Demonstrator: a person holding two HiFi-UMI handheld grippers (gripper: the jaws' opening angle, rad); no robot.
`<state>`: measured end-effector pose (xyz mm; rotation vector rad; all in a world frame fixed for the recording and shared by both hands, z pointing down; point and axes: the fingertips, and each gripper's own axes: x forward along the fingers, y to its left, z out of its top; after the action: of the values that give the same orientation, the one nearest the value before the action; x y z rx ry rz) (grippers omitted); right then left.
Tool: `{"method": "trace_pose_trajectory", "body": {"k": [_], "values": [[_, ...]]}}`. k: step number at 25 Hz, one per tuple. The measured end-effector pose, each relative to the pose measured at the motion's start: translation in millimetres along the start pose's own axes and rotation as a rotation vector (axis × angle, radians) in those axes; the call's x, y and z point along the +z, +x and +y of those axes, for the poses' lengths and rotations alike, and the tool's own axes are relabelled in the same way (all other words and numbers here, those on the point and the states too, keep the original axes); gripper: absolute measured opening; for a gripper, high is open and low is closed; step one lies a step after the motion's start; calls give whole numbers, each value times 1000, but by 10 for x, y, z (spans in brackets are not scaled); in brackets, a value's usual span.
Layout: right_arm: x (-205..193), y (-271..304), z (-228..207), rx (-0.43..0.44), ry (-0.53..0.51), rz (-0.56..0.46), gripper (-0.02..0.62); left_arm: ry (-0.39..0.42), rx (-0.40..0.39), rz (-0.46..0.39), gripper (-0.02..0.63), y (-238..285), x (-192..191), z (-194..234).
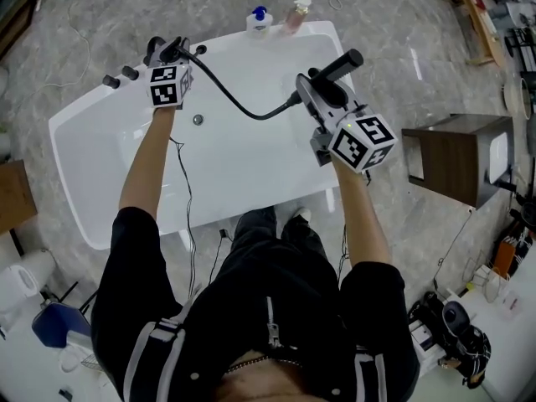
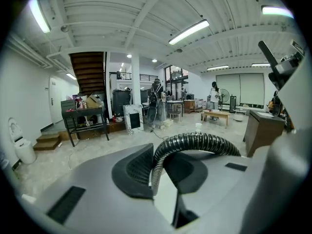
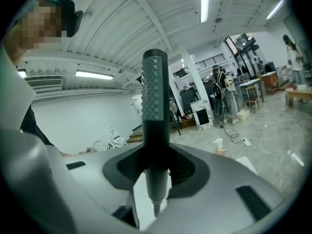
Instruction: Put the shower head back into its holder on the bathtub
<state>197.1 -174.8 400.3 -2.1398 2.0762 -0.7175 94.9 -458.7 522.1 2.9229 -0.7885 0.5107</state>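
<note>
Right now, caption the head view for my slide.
Right gripper holds the shower head at the white bathtub; left gripper clamps its hose.

Workshop hall: bathtub [image 1: 88,115], work tables [image 2: 83,117], strip lights [image 2: 189,31].

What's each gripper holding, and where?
The left gripper clamps the hose near its end at the bathtub rim; the right gripper clamps the shower head by its lower handle.
</note>
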Motion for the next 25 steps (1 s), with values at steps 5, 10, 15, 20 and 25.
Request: {"method": "trace_pose_trajectory", "body": {"k": [5, 10, 15, 20, 25], "values": [[-45, -14, -96, -25, 13, 3, 133, -33, 1, 13, 60, 170, -129, -47], [-132, -17, -222, -59, 24, 7, 133, -73, 33, 10, 60, 313, -300, -42], [-220, -22, -312, -86, 36, 8, 133, -109, 45, -17, 60, 416, -453, -11], [-314, 1, -404, -104, 87, -5, 133, -115, 36, -9, 60, 518, -661, 14], [-358, 68, -514, -121, 96, -22, 133, -151, 58, 10, 60, 670, -922, 106]]}}
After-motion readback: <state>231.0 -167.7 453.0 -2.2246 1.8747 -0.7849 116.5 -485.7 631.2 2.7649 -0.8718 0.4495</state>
